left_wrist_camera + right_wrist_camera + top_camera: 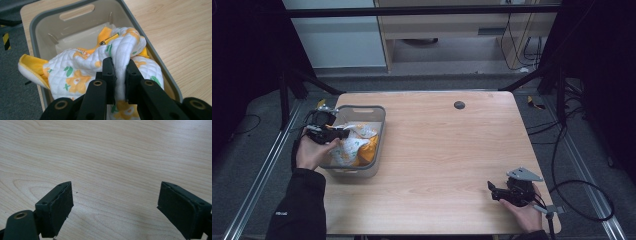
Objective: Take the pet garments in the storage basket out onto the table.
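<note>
In the high view, the left hand-held gripper (343, 133) is reaching over the near left rim of a grey bin (362, 171) that is sitting at the left side of the wooden worktop (447, 150). A white quilted cloth (354, 145) with yellow flowers is lying bunched inside the bin, and the jaws are meeting it. The right hand-held gripper (490, 190) is resting low over the worktop's near right corner, well apart from the bin.

In the left gripper view, the left hand-held gripper (120, 72) is pinching a raised fold of the cloth (82, 70) between its two narrow-set jaws. Part of the cloth is draping over the bin (37, 27) wall, showing its yellow lining.

In the right gripper view, the right hand-held gripper (115, 205) is standing with jaws wide apart, gripping nothing, with bare worktop (105, 152) lying between them.
</note>
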The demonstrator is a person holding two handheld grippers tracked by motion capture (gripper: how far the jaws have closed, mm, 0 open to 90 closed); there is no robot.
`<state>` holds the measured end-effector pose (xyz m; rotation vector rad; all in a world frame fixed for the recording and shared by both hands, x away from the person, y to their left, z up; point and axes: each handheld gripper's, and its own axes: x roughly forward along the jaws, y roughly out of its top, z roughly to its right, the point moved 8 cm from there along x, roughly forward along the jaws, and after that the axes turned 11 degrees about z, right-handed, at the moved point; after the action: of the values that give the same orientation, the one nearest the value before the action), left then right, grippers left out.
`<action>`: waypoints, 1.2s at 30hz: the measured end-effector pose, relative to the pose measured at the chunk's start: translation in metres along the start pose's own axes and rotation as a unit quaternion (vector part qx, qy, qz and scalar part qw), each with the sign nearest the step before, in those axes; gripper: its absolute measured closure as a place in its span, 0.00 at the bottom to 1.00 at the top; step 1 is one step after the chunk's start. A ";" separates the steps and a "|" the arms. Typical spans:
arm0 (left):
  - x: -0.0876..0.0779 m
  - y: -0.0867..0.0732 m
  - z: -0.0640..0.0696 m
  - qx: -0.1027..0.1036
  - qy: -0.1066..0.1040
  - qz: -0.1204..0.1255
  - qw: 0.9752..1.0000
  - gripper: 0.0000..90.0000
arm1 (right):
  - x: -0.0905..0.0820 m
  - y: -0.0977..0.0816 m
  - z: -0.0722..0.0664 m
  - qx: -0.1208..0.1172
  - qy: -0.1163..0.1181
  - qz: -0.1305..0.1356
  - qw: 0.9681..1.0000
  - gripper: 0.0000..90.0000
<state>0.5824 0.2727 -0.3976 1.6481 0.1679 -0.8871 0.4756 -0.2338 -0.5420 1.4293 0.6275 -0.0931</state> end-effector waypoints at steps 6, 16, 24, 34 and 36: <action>-0.011 0.008 -0.004 0.002 0.006 0.013 1.000 0.90 | 0.000 0.000 0.000 0.000 -0.001 0.001 1.000 0.14; -0.027 0.018 -0.010 0.000 0.011 0.033 0.999 0.91 | 0.000 0.001 0.000 0.000 0.000 0.002 1.000 0.14; -0.037 0.027 -0.006 0.005 0.007 0.046 0.999 0.91 | 0.000 0.001 0.000 0.000 0.000 0.003 1.000 0.14; -0.050 0.039 0.005 0.020 -0.008 0.052 0.998 0.91 | 0.000 0.001 0.000 0.001 0.001 0.003 1.000 0.14; -0.053 0.041 0.008 0.027 -0.010 0.051 0.998 0.91 | 0.000 0.001 0.000 0.002 0.001 0.005 1.000 0.14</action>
<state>0.5645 0.2724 -0.3331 1.6820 0.0459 -0.8368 0.4758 -0.2336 -0.5409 1.4361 0.6229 -0.0848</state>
